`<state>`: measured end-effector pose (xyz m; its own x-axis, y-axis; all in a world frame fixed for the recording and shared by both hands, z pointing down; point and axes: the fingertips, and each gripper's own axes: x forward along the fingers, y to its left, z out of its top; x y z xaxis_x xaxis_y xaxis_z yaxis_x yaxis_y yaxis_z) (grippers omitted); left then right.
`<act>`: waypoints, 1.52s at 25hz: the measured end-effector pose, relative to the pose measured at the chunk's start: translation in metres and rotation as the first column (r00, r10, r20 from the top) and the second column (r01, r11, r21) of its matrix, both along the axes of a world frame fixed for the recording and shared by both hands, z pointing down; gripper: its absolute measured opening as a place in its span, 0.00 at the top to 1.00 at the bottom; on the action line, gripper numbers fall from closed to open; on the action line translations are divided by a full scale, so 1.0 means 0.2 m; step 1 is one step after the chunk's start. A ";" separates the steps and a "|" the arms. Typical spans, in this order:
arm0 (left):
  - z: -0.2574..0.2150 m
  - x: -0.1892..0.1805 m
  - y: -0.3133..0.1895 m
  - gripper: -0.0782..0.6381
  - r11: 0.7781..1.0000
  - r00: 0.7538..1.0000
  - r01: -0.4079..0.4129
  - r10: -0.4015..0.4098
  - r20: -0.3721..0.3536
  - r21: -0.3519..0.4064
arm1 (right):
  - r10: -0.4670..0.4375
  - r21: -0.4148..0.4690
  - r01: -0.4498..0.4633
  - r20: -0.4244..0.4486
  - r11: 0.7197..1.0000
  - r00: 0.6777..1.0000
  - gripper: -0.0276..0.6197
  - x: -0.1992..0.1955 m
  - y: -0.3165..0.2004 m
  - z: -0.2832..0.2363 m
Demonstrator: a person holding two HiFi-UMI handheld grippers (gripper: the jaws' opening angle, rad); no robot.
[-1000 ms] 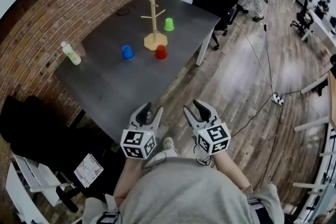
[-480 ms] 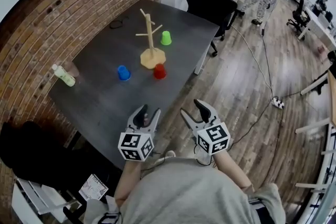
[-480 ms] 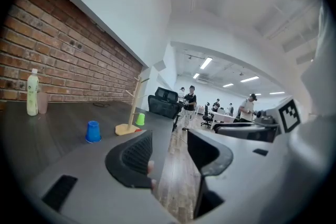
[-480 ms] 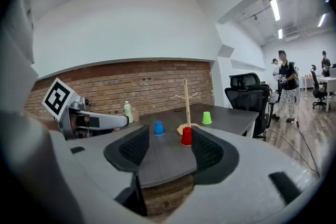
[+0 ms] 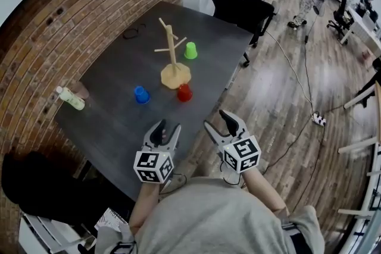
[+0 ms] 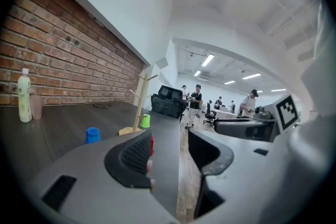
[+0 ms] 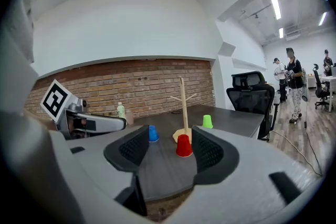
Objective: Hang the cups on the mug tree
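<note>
Looking at the table [image 5: 113, 110] from left to right: bottle [image 5: 70, 98] way over by the brick wall, then the blue cup [image 5: 141, 94], the tree [image 5: 173, 56], the red cup [image 5: 184, 92] just beside its base, and the green cup [image 5: 190, 50] on the far side. All three cups sit upside down on the tabletop and nothing's on a peg yet, so I'd say the job hasn't really started.

Both grippers hover at the near edge, well apart from the cups. The left gripper [image 5: 168, 127] has its jaws opening with nothing between them. The right gripper [image 5: 215, 122] is spread wide and empty too, with the red cup lined up in its view.

Stuff I'd worry about: the red cup is so close to the base that a sloppy reach could bump the tree and tip it. The cups look light, so a hard squeeze might crush one or pop it out. The pegs are thin and angled, so a cup set on crooked probably slides right off.
</note>
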<state>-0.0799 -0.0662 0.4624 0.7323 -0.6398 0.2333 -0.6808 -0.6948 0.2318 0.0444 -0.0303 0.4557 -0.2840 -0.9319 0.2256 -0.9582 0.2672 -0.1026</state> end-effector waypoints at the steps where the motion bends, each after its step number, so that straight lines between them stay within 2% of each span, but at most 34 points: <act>1: 0.00 0.00 -0.02 0.60 1.000 1.000 0.001 -0.001 0.003 -0.001 | 0.000 -0.001 0.000 0.000 1.000 1.000 0.58 0.00 -0.02 0.00; 13: 0.06 0.02 -0.23 0.60 0.998 0.999 0.050 -0.051 -0.004 -0.034 | -0.039 -0.029 0.039 -0.012 0.999 0.999 0.58 0.02 -0.29 0.06; 23: 0.08 0.06 -0.47 0.60 0.990 0.991 0.130 -0.130 -0.010 -0.048 | -0.144 -0.065 0.141 -0.052 0.988 0.988 0.58 0.05 -0.56 0.18; 30: 0.13 0.03 -0.64 0.60 0.974 0.976 0.217 -0.217 0.008 -0.067 | -0.231 -0.109 0.223 -0.076 0.969 0.970 0.58 0.02 -0.76 0.32; 38: 0.20 -0.01 -0.76 0.60 0.954 0.959 0.284 -0.283 0.031 -0.090 | -0.355 -0.185 0.330 -0.129 0.926 0.926 0.57 -0.04 -0.90 0.52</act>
